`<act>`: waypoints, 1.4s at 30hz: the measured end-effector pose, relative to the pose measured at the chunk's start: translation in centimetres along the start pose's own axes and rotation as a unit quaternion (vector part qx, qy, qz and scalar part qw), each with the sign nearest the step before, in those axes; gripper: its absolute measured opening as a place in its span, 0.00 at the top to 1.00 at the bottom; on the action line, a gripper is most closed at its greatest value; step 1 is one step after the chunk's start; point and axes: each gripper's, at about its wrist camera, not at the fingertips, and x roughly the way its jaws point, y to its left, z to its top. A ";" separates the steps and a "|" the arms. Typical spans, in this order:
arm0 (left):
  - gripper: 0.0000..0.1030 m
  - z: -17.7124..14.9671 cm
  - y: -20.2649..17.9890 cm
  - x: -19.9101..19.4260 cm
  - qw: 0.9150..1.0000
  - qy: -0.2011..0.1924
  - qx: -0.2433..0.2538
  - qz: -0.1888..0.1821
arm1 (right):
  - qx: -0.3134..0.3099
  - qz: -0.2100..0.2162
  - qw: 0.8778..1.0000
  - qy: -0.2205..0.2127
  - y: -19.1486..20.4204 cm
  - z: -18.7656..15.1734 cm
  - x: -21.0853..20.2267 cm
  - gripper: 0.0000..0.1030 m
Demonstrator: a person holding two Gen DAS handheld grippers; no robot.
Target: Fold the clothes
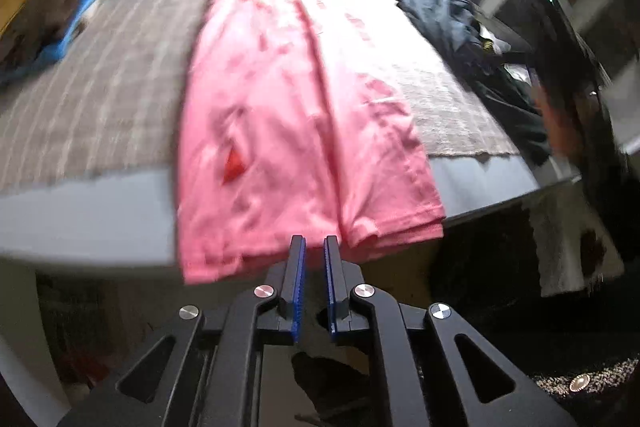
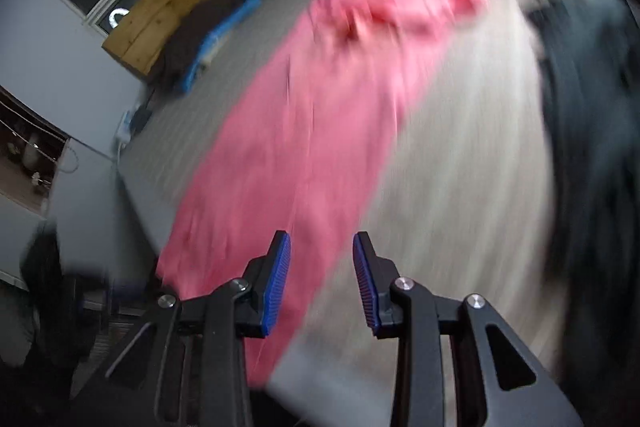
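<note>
Right wrist view: pink garment [image 2: 304, 131] motion-smeared, folds unreadable. Dark clothes [image 2: 592, 115] blurred, cut off at right edge.

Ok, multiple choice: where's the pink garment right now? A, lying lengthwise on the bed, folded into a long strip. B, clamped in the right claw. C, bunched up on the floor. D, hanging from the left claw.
A: the pink garment lies flat in a long strip on the bed, and both the left claw and right claw hold nothing.
</note>
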 end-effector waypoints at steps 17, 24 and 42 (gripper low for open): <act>0.88 3.4 5.0 2.6 0.997 0.019 0.079 0.009 | -0.034 -0.060 0.997 -0.014 5.8 -10.4 5.1 0.88; 0.86 2.9 7.3 5.1 0.997 0.034 0.066 0.017 | -0.005 -0.065 0.998 -0.007 5.7 -10.1 5.3 0.95; 0.77 12.6 3.0 -0.8 0.988 -0.034 0.150 0.009 | 0.009 -0.105 0.990 -0.090 2.6 4.9 -9.1 0.86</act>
